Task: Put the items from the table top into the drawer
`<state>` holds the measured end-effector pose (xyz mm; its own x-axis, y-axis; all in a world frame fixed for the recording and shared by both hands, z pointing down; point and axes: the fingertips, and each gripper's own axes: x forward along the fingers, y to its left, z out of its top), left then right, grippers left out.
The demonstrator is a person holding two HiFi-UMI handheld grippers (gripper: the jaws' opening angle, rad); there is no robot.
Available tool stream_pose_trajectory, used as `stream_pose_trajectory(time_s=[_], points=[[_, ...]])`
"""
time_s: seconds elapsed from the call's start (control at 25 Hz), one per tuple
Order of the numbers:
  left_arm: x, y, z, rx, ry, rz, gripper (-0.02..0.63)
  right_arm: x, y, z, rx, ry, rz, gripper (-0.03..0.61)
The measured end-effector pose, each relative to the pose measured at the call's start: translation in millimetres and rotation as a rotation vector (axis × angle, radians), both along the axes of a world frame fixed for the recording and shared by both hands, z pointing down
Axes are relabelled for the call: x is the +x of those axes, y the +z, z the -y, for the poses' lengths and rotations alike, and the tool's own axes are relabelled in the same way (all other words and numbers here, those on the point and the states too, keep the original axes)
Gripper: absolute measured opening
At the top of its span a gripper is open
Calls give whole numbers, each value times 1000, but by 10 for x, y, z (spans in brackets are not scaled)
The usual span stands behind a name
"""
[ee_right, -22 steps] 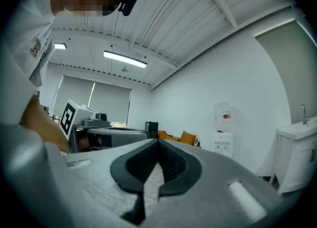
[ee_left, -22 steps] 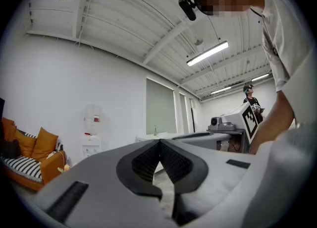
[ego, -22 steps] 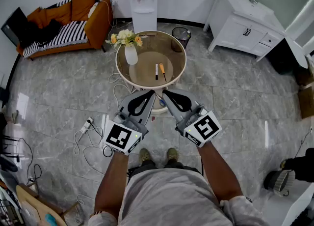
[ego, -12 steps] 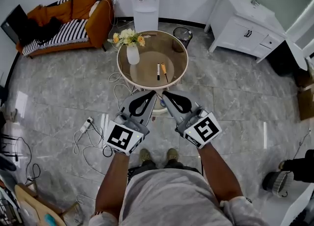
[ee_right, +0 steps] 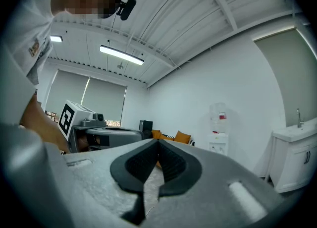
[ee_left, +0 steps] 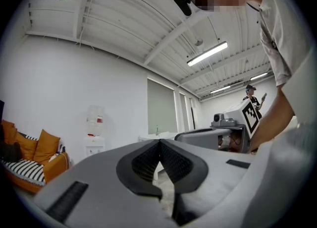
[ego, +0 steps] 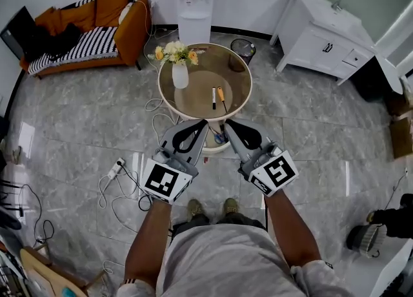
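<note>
On a round glass-topped table [ego: 169,99] lie a black and white pen [ego: 213,97] and an orange-handled tool [ego: 221,94], side by side right of the middle. A white vase of flowers [ego: 180,71] stands at its left. My left gripper [ego: 204,122] and right gripper [ego: 226,122] are held level next to each other, short of the table's near edge, tips toward it. Both are shut with nothing between the jaws. The left gripper [ee_left: 159,142] and the right gripper [ee_right: 158,142] show the same in their own views, pads meeting. No drawer shows.
A water dispenser [ego: 194,2] and a bin [ego: 240,49] stand behind the table. An orange sofa [ego: 90,28] is at the far left, a white sink cabinet [ego: 322,37] at the far right. Cables and a power strip [ego: 116,169] lie on the floor left of my feet.
In the head view the table and both grippers sit slightly further right and lower than before. The grippers stay shut and side by side.
</note>
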<state>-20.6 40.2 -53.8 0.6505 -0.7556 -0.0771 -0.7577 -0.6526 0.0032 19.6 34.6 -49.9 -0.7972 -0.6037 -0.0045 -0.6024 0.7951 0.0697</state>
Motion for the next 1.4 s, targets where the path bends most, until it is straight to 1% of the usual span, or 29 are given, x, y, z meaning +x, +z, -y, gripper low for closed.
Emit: stream_pose_trajectory(time_s=[0.12, 0.44, 0.8, 1.04, 1.2, 1.4], points=[[-103, 14, 21, 8, 14, -4, 0, -47, 8, 26, -5, 33, -6, 0], [-293, 180, 44, -10, 61, 2, 0, -121, 134, 64, -24, 105, -34, 0], [-352, 272, 201, -8, 84, 13, 0, -132, 380, 216, -68, 139, -48, 0], [-345, 317, 513, -3, 78, 11, 0, -86, 491, 568, -58, 175, -77, 0], [-286, 458, 773, 13, 75, 34, 0, -27, 640, 833, -38, 195, -112, 0], [-188, 588, 1134, -23, 76, 45, 0, 69, 898, 1237, -47, 222, -142, 1]])
